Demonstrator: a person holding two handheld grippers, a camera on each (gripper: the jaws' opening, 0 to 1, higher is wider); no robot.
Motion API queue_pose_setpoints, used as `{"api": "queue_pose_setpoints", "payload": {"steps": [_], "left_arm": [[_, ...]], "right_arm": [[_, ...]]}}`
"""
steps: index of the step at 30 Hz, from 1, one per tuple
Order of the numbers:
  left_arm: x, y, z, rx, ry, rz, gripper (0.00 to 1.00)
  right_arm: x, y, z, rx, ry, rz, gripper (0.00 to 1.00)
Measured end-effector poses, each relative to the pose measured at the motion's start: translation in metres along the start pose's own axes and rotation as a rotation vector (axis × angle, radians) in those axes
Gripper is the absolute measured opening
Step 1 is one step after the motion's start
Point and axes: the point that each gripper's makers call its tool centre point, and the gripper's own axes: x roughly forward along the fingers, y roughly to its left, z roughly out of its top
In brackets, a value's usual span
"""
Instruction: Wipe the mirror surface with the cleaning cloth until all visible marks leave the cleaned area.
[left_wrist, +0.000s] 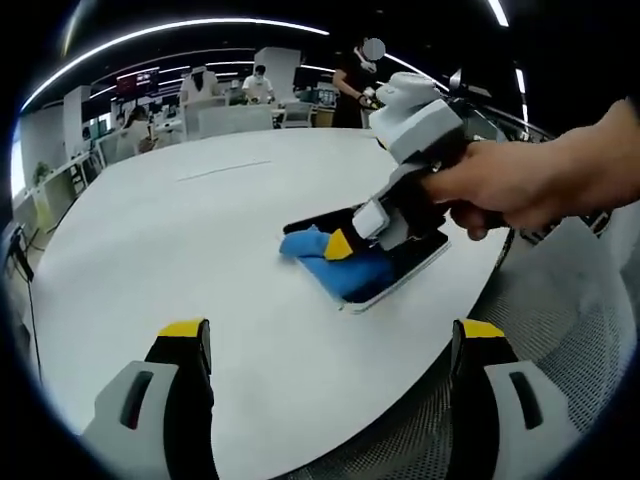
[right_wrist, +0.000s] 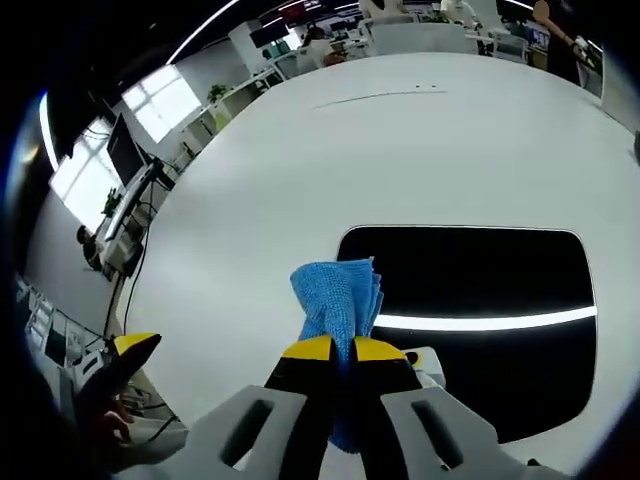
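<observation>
A dark rectangular mirror (right_wrist: 470, 290) lies flat on the white table (right_wrist: 300, 150) and reflects a bright ceiling light. My right gripper (right_wrist: 335, 350) is shut on a blue cleaning cloth (right_wrist: 338, 290), whose free end rests on the mirror's left edge. In the left gripper view, a hand holds that right gripper (left_wrist: 345, 243) over the mirror (left_wrist: 415, 262), with the blue cloth (left_wrist: 335, 262) bunched under it. My left gripper (left_wrist: 330, 345) hangs open above bare table, near the front edge, well short of the mirror.
The table's rounded edge (left_wrist: 440, 375) runs close in front of the mirror, with grey mesh beyond it. Desks, monitors and several people (left_wrist: 255, 85) stand at the far side of the room. A yellow-tipped jaw of the left gripper (right_wrist: 125, 355) shows at lower left.
</observation>
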Motion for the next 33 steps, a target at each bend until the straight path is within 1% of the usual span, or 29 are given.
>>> {"api": "queue_pose_setpoints", "payload": {"steps": [5,12,16,17,19,20,23,28,31,33], "left_arm": [[-0.001,0.002,-0.001,-0.007,0.001,0.007,0.99],[0.0,0.002,-0.001,-0.007,0.007,0.007,0.99],[-0.001,0.002,-0.001,-0.011,0.006,0.009,0.99],[-0.001,0.003,-0.002,-0.011,0.007,0.009,0.99],[0.0,0.002,-0.002,-0.008,0.006,0.008,0.99],[0.0,0.002,-0.001,-0.008,0.005,0.008,0.99],[0.0,0.004,-0.002,-0.01,0.005,0.012,0.99],[0.0,0.004,-0.001,-0.01,0.003,0.013,0.99],[0.0,0.004,-0.001,-0.008,0.005,0.013,0.99],[0.0,0.004,-0.001,-0.008,0.004,0.014,0.99]], "right_arm": [[0.008,-0.005,0.015,-0.072,0.006,-0.014,0.0],[0.016,-0.012,0.033,-0.091,0.007,-0.029,0.0],[0.023,-0.014,0.044,-0.131,0.012,-0.041,0.0],[0.024,-0.015,0.046,-0.126,0.012,-0.041,0.0],[0.026,-0.016,0.049,-0.077,0.007,-0.029,0.0],[0.026,-0.017,0.05,-0.069,0.008,-0.03,0.0],[0.027,-0.016,0.052,-0.077,0.009,-0.03,0.0],[0.025,-0.017,0.051,-0.066,0.005,-0.016,0.0],[0.024,-0.021,0.051,-0.08,0.004,-0.031,0.0],[0.025,-0.026,0.051,-0.07,0.004,-0.032,0.0]]}}
